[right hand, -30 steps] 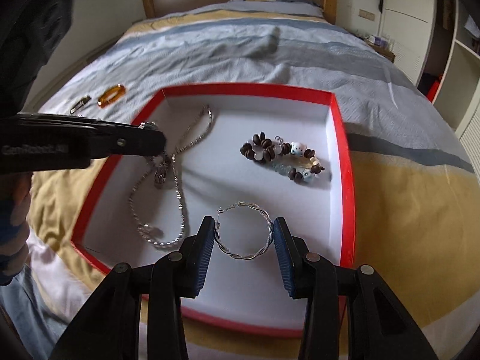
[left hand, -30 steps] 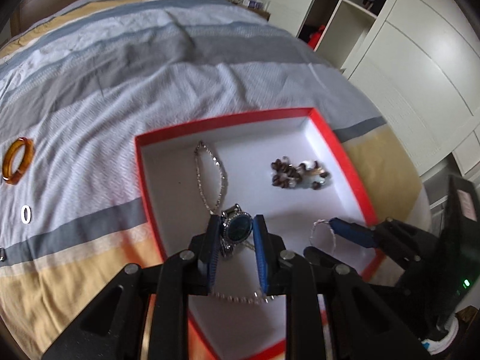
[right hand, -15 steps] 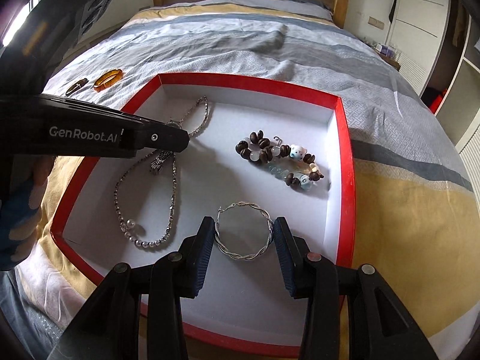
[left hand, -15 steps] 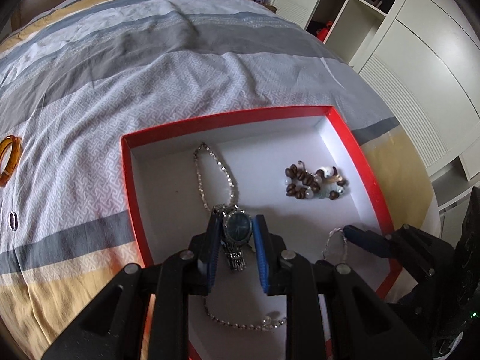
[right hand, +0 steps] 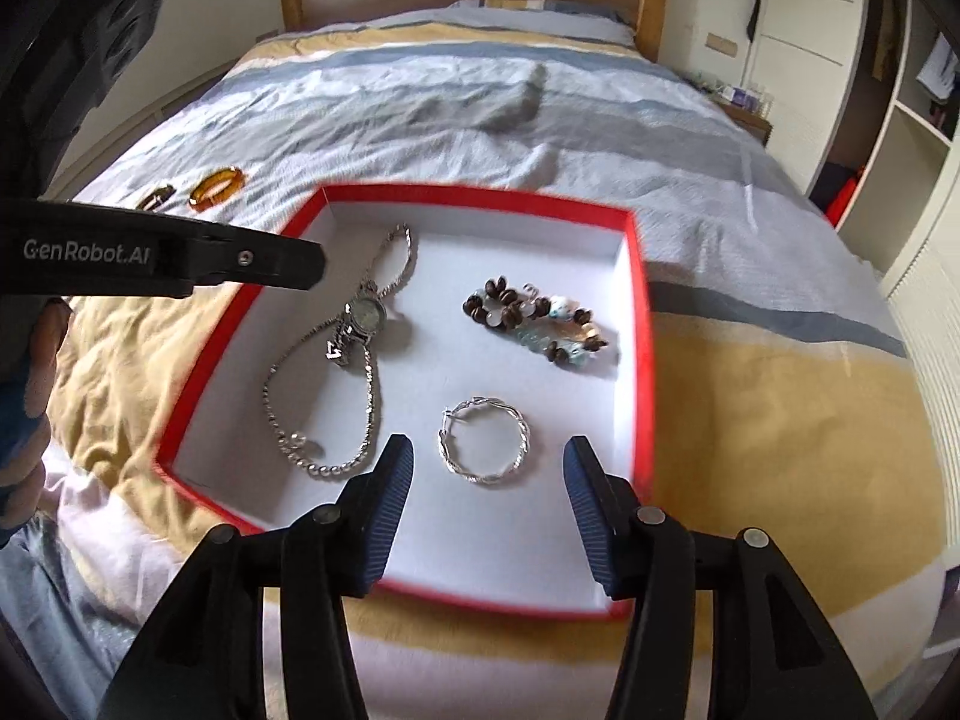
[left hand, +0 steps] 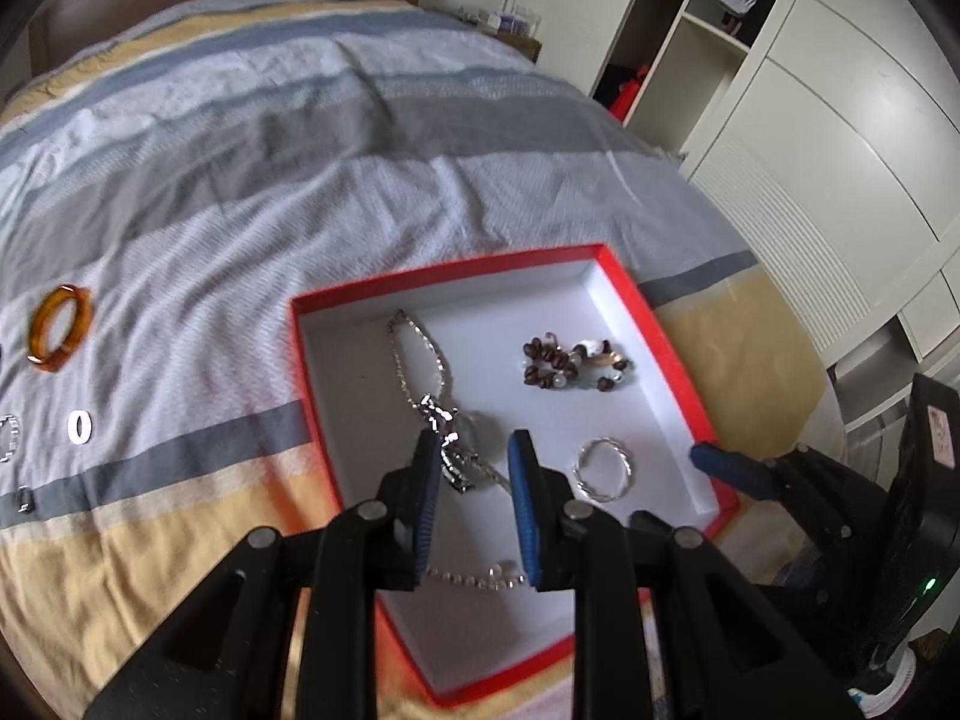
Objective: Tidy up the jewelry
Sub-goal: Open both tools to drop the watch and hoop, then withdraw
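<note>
Both drops look done: left tongs point(left hand: 471, 504) and right tongs point(right hand: 489, 504), whose jaws have just been widening, gape empty over the watch point(right hand: 366, 315) and hoop earring point(right hand: 485, 441) in the red box point(right hand: 641, 312). Next, fetch the amber bangle point(left hand: 60, 327) lying far left on the bed point(left hand: 240, 180).

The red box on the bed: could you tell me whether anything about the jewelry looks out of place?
Yes. An amber bangle and some small pieces lie on the bedspread, outside the red box. Inside, the watch lies on top of the silver chain, where they could tangle.

Right gripper point(right hand: 489, 462) fingers just opened, clear of hoop earring point(right hand: 485, 441) lying in red box point(right hand: 641, 324).
</note>
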Demonstrator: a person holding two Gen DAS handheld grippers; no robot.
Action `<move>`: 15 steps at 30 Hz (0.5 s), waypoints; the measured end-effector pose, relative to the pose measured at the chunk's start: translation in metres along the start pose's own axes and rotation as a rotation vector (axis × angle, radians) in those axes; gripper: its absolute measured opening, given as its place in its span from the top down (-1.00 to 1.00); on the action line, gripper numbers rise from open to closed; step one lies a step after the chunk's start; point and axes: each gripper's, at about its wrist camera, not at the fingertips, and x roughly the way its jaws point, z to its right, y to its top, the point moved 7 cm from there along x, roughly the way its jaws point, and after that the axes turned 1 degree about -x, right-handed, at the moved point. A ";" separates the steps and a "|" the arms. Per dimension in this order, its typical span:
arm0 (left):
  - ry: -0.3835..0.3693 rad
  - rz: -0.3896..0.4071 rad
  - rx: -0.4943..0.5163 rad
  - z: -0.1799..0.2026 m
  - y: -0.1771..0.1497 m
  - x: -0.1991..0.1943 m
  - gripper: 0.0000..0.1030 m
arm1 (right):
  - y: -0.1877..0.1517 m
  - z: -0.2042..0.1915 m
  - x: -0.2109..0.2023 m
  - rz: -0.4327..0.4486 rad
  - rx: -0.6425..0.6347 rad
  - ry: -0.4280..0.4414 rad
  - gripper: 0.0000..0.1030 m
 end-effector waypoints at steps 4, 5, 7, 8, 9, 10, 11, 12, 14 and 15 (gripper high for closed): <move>0.029 0.049 0.018 0.002 -0.004 -0.028 0.57 | 0.002 0.000 -0.027 0.036 0.019 -0.013 -0.06; 0.041 0.063 0.028 0.003 -0.007 -0.036 0.58 | 0.002 -0.002 -0.035 0.046 0.024 -0.013 -0.06; 0.060 0.087 0.044 0.003 -0.014 -0.054 0.58 | 0.003 -0.006 -0.051 0.067 0.033 -0.007 -0.06; 0.067 0.096 0.051 0.002 -0.018 -0.062 0.57 | 0.003 -0.010 -0.060 0.079 0.039 -0.003 -0.06; 0.075 0.103 0.058 0.002 -0.022 -0.071 0.57 | 0.003 -0.012 -0.066 0.087 0.043 0.000 -0.06; 0.081 0.108 0.062 0.001 -0.026 -0.078 0.58 | 0.002 -0.015 -0.072 0.096 0.047 0.004 -0.06; 0.087 0.112 0.065 0.000 -0.029 -0.084 0.57 | 0.002 -0.018 -0.078 0.104 0.053 0.007 -0.06; 0.093 0.116 0.066 -0.002 -0.034 -0.093 0.58 | 0.001 -0.022 -0.087 0.115 0.060 0.010 -0.06; 0.102 0.110 0.059 -0.007 -0.044 -0.106 0.58 | 0.000 -0.030 -0.100 0.132 0.069 0.016 -0.06; 0.106 0.106 0.055 -0.011 -0.048 -0.113 0.57 | 0.000 -0.034 -0.105 0.140 0.073 0.019 -0.06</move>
